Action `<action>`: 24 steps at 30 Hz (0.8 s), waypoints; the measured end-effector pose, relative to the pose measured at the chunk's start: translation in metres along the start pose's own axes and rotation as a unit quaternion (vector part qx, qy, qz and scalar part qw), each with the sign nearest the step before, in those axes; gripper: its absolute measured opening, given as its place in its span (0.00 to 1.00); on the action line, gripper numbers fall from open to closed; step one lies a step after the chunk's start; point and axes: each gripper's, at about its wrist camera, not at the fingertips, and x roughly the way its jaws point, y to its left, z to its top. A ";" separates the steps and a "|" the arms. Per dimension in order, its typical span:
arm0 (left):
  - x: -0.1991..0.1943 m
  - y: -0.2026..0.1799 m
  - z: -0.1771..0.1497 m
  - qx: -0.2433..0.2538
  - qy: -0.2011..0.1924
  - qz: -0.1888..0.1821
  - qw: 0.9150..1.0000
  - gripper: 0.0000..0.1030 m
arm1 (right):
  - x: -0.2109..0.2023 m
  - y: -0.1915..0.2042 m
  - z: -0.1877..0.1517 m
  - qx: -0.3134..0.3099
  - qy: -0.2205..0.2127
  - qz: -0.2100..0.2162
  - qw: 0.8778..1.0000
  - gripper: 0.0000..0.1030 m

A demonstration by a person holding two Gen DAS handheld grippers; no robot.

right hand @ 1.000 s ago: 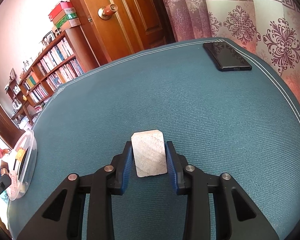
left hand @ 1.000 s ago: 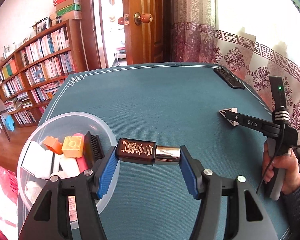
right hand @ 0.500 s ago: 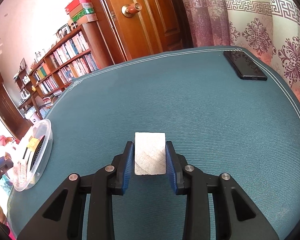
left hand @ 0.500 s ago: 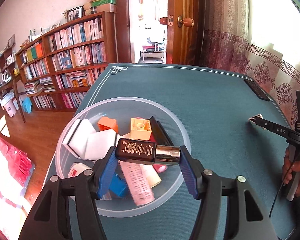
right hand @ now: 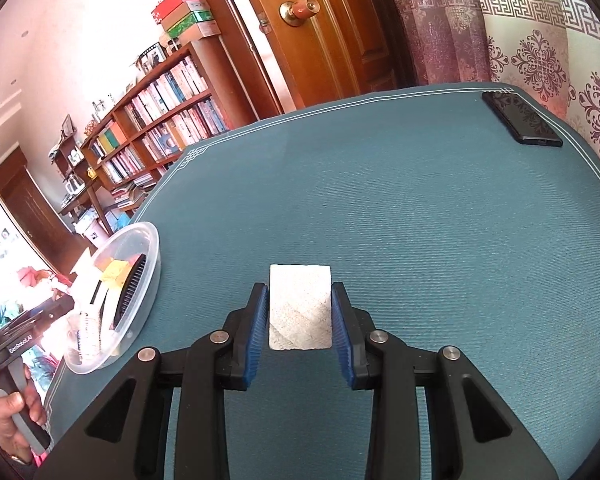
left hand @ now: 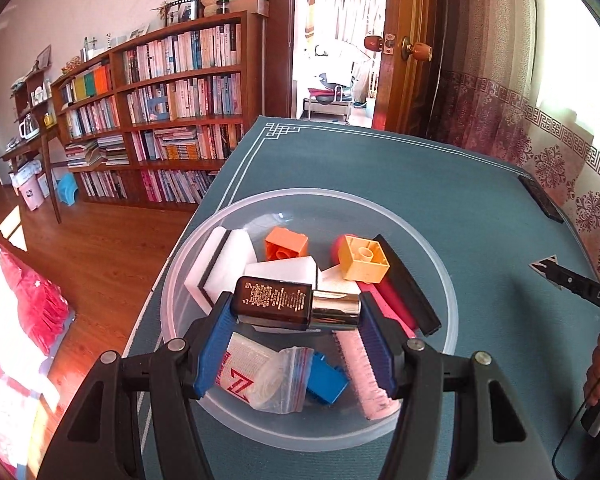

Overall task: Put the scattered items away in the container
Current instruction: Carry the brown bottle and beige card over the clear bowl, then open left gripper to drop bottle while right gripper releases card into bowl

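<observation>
My left gripper [left hand: 296, 312] is shut on a dark brown bottle [left hand: 274, 302] with a shiny silver cap, held sideways above the clear plastic bowl [left hand: 440, 264]. The bowl holds an orange brick [left hand: 286, 244], a yellow brick [left hand: 362, 260], white blocks, a black comb, a pink comb and a plastic bag. My right gripper [right hand: 300, 308] is shut on a pale grey block [right hand: 300, 306] above the teal table. In the right wrist view the bowl [right hand: 150, 256] lies far to the left, with the left gripper's handle held by a hand below it.
A black phone [right hand: 520, 118] lies at the far right corner of the teal table [right hand: 420, 220]. A bookshelf [left hand: 160, 108] and an open wooden door [left hand: 404, 52] stand beyond the table. The bowl sits close to the table's left edge.
My left gripper has carried the bottle left until it is over the bowl's middle. My right gripper has moved left with the block, so the bowl looks nearer in its view.
</observation>
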 end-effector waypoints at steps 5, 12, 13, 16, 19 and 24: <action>0.010 0.003 0.000 0.002 0.007 -0.011 1.000 0.64 | 0.003 0.027 -0.004 -0.008 0.006 0.025 1.000 0.33; 0.019 0.012 0.003 -0.003 0.008 -0.024 1.000 0.64 | 0.011 0.068 -0.008 -0.023 0.016 0.062 0.998 0.33; 0.020 0.014 0.002 -0.006 0.009 -0.026 1.000 0.64 | 0.011 0.073 -0.009 -0.024 0.017 0.067 0.997 0.33; 0.027 0.021 -0.002 -0.019 0.019 -0.034 0.999 0.64 | 0.014 0.089 -0.008 -0.030 0.018 0.081 0.996 0.33; 0.029 0.026 -0.005 -0.028 0.019 -0.044 0.998 0.64 | 0.019 0.105 -0.009 -0.037 0.021 0.092 0.995 0.33; 0.032 0.030 -0.009 -0.035 0.024 -0.061 0.997 0.73 | 0.029 0.129 -0.013 -0.051 0.030 0.106 0.993 0.33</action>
